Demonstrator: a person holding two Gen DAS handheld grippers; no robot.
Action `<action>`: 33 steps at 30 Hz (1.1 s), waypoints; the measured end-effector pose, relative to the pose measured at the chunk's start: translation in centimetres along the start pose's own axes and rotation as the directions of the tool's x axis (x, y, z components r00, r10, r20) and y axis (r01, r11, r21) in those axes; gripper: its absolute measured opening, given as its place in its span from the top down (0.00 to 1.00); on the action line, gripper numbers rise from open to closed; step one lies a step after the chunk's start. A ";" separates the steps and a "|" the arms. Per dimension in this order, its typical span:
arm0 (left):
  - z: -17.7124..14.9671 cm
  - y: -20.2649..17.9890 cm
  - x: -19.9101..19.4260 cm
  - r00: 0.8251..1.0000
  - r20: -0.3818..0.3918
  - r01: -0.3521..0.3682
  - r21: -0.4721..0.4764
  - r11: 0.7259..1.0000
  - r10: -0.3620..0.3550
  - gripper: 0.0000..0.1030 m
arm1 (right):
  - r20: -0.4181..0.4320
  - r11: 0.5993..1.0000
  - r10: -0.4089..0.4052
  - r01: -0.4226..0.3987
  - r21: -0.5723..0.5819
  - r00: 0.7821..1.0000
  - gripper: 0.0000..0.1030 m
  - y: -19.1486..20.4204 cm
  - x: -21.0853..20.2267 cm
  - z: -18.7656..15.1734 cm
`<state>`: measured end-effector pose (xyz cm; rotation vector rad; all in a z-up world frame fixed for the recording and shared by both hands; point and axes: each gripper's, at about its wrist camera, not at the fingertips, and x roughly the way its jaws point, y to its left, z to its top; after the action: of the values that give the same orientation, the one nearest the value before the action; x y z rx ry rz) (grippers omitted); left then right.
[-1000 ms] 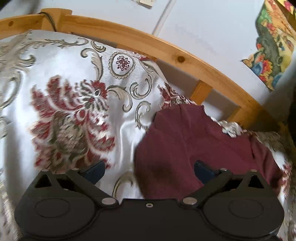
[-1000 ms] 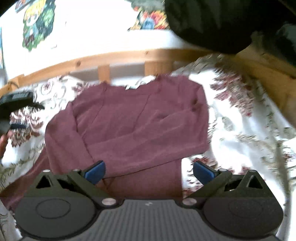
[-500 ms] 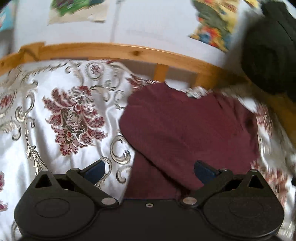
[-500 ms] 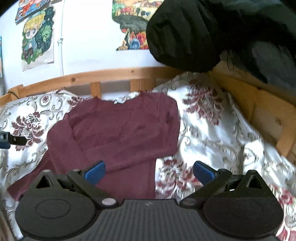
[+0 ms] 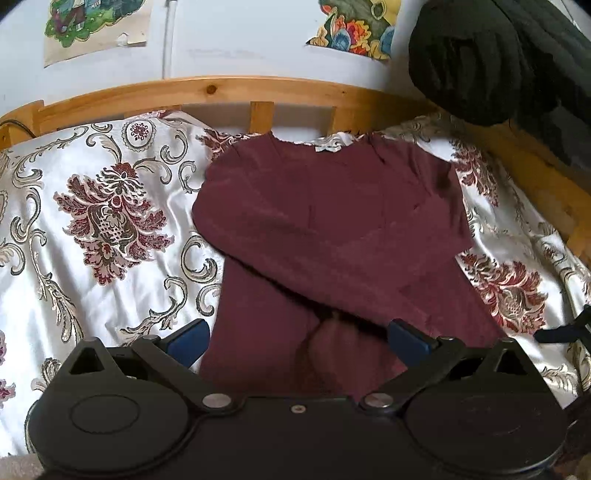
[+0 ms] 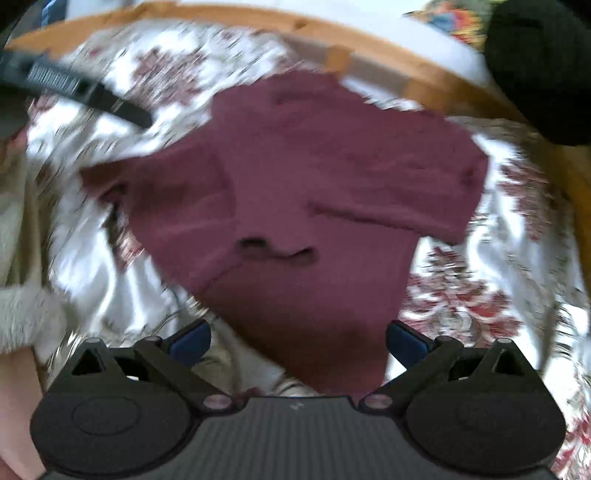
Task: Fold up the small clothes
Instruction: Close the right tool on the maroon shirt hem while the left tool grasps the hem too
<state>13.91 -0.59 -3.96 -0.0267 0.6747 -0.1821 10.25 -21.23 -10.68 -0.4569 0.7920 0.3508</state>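
- Bedspread [image 5: 92, 221], white satin with red floral and gold scroll print, covers the whole work surface; wide bare stretch on the left side in the left wrist view, a narrower bare strip on the right.
- Wooden bed rail [image 5: 229, 90] runs along the far edge, just behind the shirt's neckline; it continues down the right side, closing in that edge.
- Dark bundled fabric [image 5: 498, 55] hangs over the rail at the far right corner, apart from the shirt.
- White wall behind the rail with colourful posters [image 5: 354, 29].
- Maroon long-sleeve shirt [image 5: 332, 229] lies flat mid-bed, collar toward the rail, hem toward the cameras. One sleeve is folded diagonally across the chest; its cuff sits near the lower middle. Label visible at the neckline.
- Right wrist view is motion-blurred; shirt [image 6: 314, 192] still readable, a small dark crease or gap near its middle.
- Left gripper [image 5: 299, 338] above the hem area, jaws wide apart, holding nothing.
- Right gripper [image 6: 297, 339] over the hem's lower edge, jaws wide apart, nothing between them.
- Left gripper's black body [image 6: 74, 86] shows at upper left of the right wrist view, over bare bedspread.
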 end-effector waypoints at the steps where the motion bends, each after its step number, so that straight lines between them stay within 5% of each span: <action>1: 0.0 0.0 0.1 1.000 -0.007 -0.003 -0.001 1.000 0.003 0.01 | -0.024 1.000 -0.007 0.007 -0.023 1.000 0.00 0.7 0.7 0.1; 7: 0.0 0.1 0.7 0.999 -0.038 -0.005 -0.004 1.000 0.005 0.01 | -0.036 0.998 -0.043 0.041 -0.054 0.998 0.00 2.6 3.1 0.3; 18: 0.1 -0.2 0.7 0.999 -0.034 0.012 0.002 1.000 -0.012 0.01 | 0.007 0.990 -0.062 0.060 0.131 0.998 0.13 -1.0 3.8 0.3; 22: 0.0 -0.6 0.6 0.999 -0.033 0.037 0.030 0.999 -0.036 0.01 | 0.017 0.966 -0.007 0.002 0.260 1.000 0.29 -2.9 3.6 0.2; 27: -0.5 -2.6 0.2 0.996 -0.030 0.087 0.148 0.985 -0.084 0.01 | 0.005 0.958 0.028 -0.028 0.285 1.000 0.40 -3.0 3.9 0.1; 31: -1.5 -5.3 -0.1 0.990 -0.043 0.141 0.311 0.940 -0.134 0.01 | 0.036 0.948 0.040 -0.050 0.314 0.999 0.72 -3.3 3.4 0.0; 33: -2.2 -6.6 -0.1 0.987 -0.053 0.157 0.392 0.906 -0.148 0.01 | 0.059 0.938 0.040 -0.057 0.341 0.997 0.78 -3.7 3.0 0.0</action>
<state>11.38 -6.99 -5.06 0.3133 0.6478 -0.4693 13.92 -23.98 -11.98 -0.1008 0.7964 0.2618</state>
